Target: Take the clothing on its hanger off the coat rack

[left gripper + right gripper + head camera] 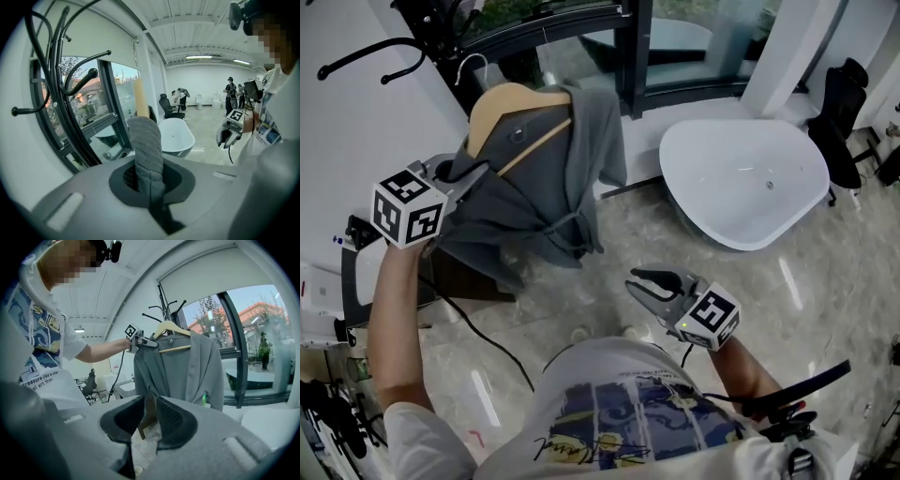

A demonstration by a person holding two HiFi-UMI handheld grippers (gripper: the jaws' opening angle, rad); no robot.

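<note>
**Left claw pinching the hung garment beside the coat rack**

The left gripper (473, 174) is raised at arm's length. Its two jaws are pressed together on a fold of the grey garment (546, 178), at the shoulder nearest the person. In the left gripper view the ribbed grey cloth rises straight out from between the pads, with the pale end of the wooden hanger (512, 101) showing directly above it. The garment is draped over that hanger, one side hanging lower and bunched. The hanger's metal hook points up toward the black coat rack (370, 56), which stands just beside it, against the window (581, 37). Whether the hook rests on a peg cannot be told from any view.

The right gripper (636, 284) is held low in front of the person's chest, well apart from the garment. Its jaws stand spread, with only the stone floor (675, 253) visible through the gap. It is aimed toward the hanging cloth.

A white bathtub (741, 183) stands on the floor to the right of the rack.
</note>
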